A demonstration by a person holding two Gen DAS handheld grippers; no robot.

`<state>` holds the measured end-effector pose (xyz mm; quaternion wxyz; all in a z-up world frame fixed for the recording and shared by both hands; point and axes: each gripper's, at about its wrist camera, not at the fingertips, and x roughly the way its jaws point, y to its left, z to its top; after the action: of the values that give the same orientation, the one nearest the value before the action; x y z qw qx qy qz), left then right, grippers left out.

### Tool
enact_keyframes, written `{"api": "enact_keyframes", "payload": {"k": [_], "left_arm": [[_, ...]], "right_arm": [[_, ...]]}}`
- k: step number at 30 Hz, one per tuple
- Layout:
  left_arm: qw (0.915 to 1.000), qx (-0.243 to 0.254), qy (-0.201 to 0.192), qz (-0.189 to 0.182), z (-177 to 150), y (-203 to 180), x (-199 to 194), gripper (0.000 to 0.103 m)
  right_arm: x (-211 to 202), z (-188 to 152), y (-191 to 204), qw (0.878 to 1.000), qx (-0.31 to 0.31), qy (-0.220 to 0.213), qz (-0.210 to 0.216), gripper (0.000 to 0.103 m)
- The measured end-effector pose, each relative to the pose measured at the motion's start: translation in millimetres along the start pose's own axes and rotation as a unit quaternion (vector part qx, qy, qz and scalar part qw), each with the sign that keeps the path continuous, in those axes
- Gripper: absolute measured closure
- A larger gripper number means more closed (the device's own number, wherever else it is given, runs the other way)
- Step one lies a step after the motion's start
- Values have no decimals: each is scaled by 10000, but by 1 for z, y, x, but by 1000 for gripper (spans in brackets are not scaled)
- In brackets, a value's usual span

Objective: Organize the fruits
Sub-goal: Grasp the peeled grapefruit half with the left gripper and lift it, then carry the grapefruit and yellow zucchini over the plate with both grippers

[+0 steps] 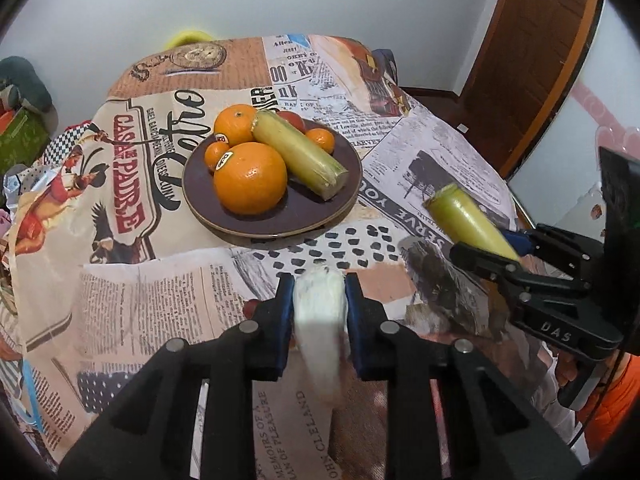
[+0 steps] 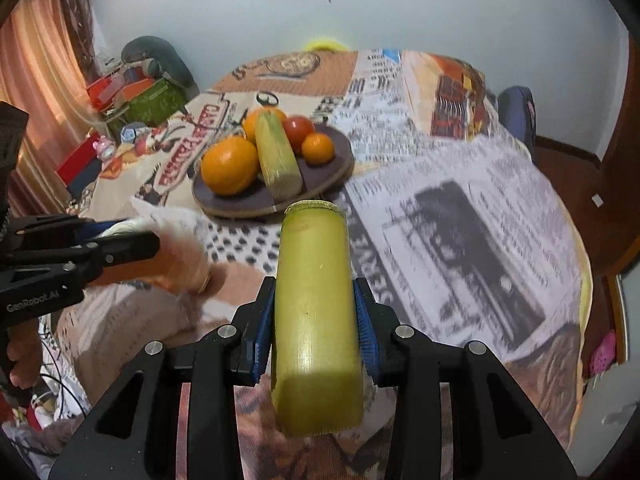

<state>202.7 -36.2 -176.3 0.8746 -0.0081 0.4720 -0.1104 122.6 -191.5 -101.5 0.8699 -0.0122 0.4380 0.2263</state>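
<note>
A dark brown plate [image 1: 344, 160] [image 2: 340, 160] sits mid-table with two big oranges [image 1: 250, 178], small oranges, a tomato [image 2: 298, 128] and a yellow-green stalk piece [image 1: 298, 152] [image 2: 278, 156]. My right gripper [image 2: 316, 300] [image 1: 486, 256] is shut on a second yellow-green stalk piece [image 2: 316, 312] [image 1: 464, 216], held above the cloth right of the plate. My left gripper [image 1: 318, 300] [image 2: 120, 236] is shut on a crumpled white plastic bag [image 1: 320, 320] [image 2: 176, 232] in front of the plate.
The table wears a newspaper-print cloth [image 1: 420, 148]. Clutter of boxes and toys [image 2: 132, 100] lies beyond the table's left edge. A wooden door [image 1: 532, 52] stands at the right. A blue chair back [image 2: 516, 108] shows past the far edge.
</note>
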Motion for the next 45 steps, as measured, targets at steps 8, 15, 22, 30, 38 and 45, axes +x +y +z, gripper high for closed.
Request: {"api": "enact_keyframes", "payload": {"k": [8,15,22,30,38,45], "left_arm": [[9999,18,-158,-36,0,0,-3,80],[9995,-93,-309,24,19,8,-10,80],[9985,-140,-532,11,45,18,-16,80],[9979,-179,-629,-8,73,24,-5,80],[9985,-196,-517,-55,89,27,23,80],[9987,-279,-363,-231,90,34,42,80]], "right_arm": [[6,8,4,10000,-38,-24,49,69],[9,16,5,9999,-24,-89,86,69],[14,36,5,9996,-37,-249,92,69],[27,63,7,9990,-74,-440,101,69],[40,86,13,9978,-347,-551,77,85],[41,70,-7,9991,-169,-369,93,84]]}}
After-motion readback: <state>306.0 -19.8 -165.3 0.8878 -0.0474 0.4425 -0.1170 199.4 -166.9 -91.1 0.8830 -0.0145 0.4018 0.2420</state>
